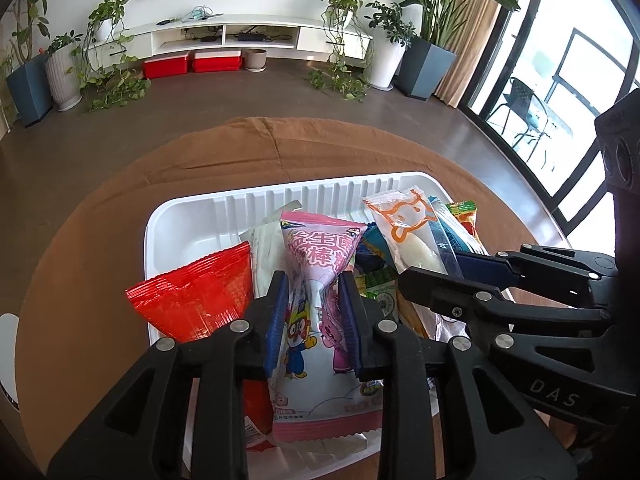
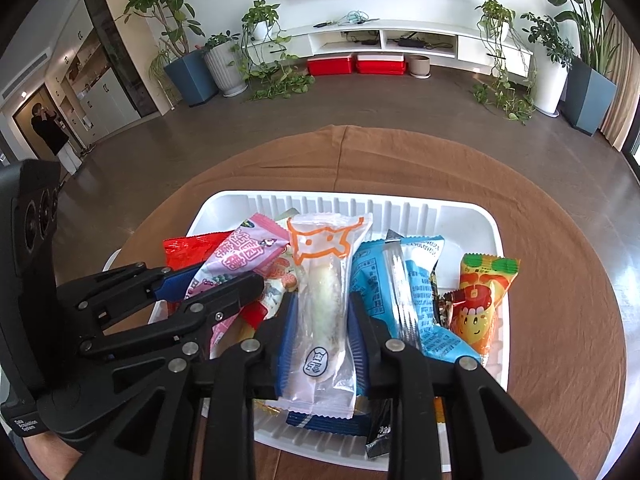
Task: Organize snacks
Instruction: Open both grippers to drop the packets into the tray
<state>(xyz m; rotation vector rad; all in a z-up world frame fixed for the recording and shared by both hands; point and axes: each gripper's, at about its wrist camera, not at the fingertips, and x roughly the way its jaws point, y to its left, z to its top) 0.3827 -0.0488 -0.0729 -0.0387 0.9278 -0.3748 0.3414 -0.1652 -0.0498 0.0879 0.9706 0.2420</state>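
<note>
- Tray (image 1: pixel 192 216) of white ribbed plastic is sitting on a round table under a brown cloth (image 1: pixel 100 216), and it is holding a loose pile of snack packets.
- Left gripper (image 1: pixel 313 300) is gripping the pink packet (image 1: pixel 316 248); its blue pads (image 1: pixel 276 320) are pressing on both sides of the packet's middle.
- Pink packet is lying lengthwise along the fingers, its crimped far end pointing toward the tray's far wall, above the tray's left half.
- Right gripper (image 2: pixel 318 320) is clamping the clear packet (image 2: pixel 326 276) with the orange cat drawing; the pale bar inside is running along the fingers.
- Clear packet's cat end is pointing away toward the far wall, above the tray's middle.
- Red packet (image 1: pixel 196 292) is lying just left of the pink one.
- Blue packet (image 2: pixel 416 280) and orange packet (image 2: pixel 482 300) are resting right of the clear one, long axes running roughly near-to-far.
</note>
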